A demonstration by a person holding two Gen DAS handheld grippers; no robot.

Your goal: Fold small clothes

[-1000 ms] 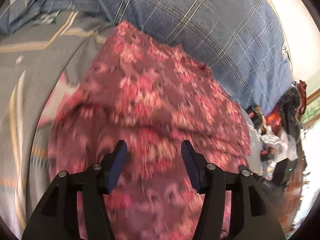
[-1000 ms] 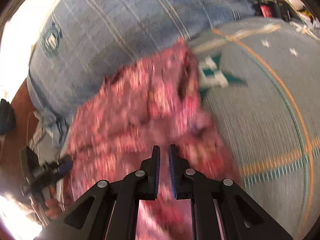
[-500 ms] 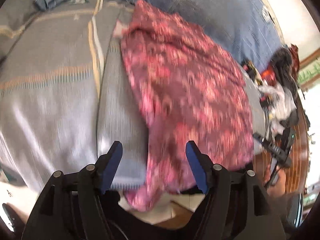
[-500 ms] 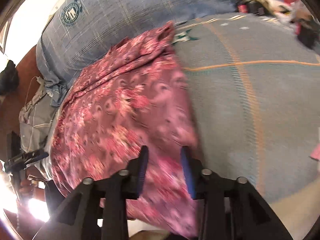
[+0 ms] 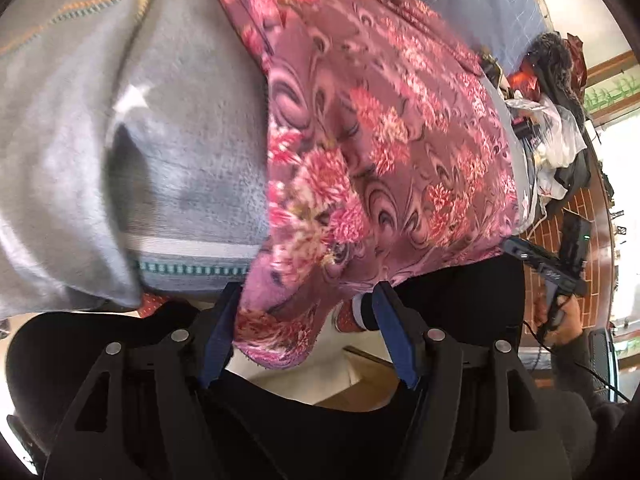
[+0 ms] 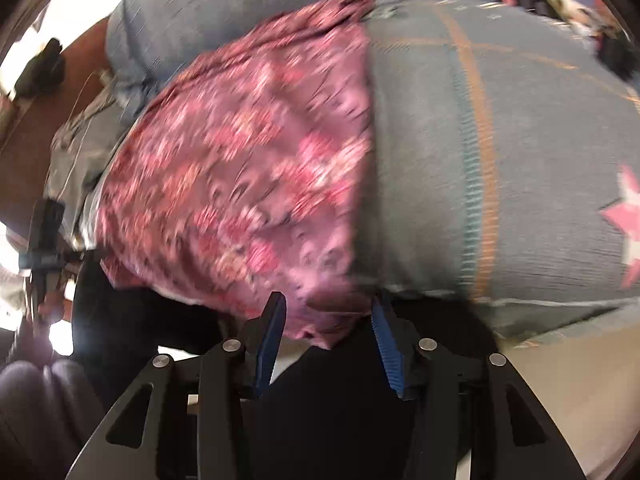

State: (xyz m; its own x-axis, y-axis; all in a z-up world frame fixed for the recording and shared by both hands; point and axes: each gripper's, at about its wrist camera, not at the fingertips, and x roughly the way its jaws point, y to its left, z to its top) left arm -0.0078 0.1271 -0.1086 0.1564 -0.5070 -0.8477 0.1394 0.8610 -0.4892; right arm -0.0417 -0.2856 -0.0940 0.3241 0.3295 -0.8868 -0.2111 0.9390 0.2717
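A small pink and maroon floral garment (image 5: 380, 140) lies spread on the grey bed cover (image 5: 180, 128), its near edge hanging over the bed's side. My left gripper (image 5: 306, 332) is open, its blue pads on either side of the garment's hanging left corner. In the right wrist view the same garment (image 6: 248, 184) is blurred. My right gripper (image 6: 328, 340) is open, with the garment's other hanging corner between its fingers. Neither gripper is closed on the cloth.
A blue checked quilt (image 5: 480, 4) lies behind the garment. Clutter and a white plastic bag (image 5: 556, 128) sit at the bed's far end. The grey cover has orange and teal stripes (image 6: 476, 160) and a pink star (image 6: 628, 220). The floor and the person's dark clothing are below.
Both grippers pulled back from over the garment to the bed's near edge. The right gripper went from shut to open. The garment now lies flatter with its corners between the fingers.
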